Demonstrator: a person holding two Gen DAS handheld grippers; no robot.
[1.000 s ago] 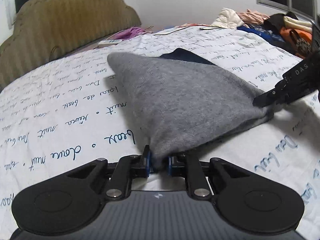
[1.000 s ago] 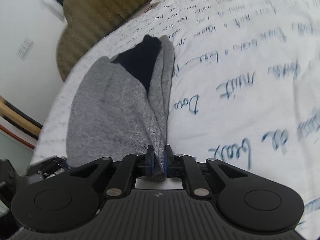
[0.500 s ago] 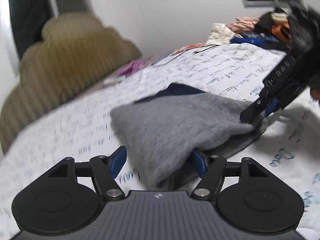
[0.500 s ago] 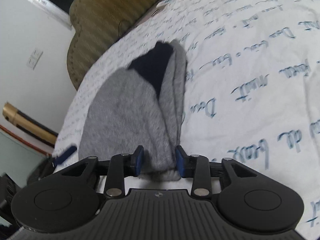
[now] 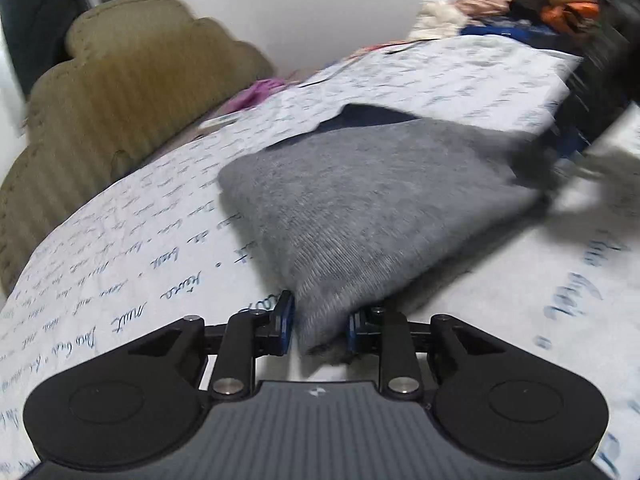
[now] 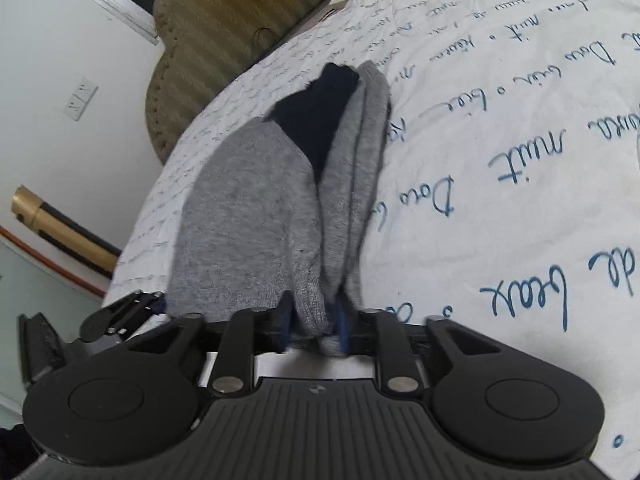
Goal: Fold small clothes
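A small grey garment [image 5: 360, 208] with a dark navy part [image 5: 360, 114] at its far end lies folded on the white bedsheet [image 5: 140, 240]. My left gripper [image 5: 320, 326] holds its near corner; the jaws are closing, and the cloth fills the gap and touches both pads. In the right wrist view the same grey garment [image 6: 248, 216] runs away from my right gripper [image 6: 314, 322]. Those jaws are opening, with a thick fold of cloth still bunched between the pads. The right gripper [image 5: 568, 140] shows blurred at the garment's far corner.
The sheet carries blue handwriting print. An olive padded headboard [image 5: 132, 80] stands at the left. A pile of loose clothes [image 5: 520, 4] lies at the bed's far end, and a purple item [image 5: 260, 90] by the headboard. A wall with a light switch [image 6: 80, 98] is beyond the bed.
My left jaws spread wide, then came back in on a thicker bunch of the grey cloth. My right jaws went from a thin pinch to a wider hold on a fold. The garment stayed put.
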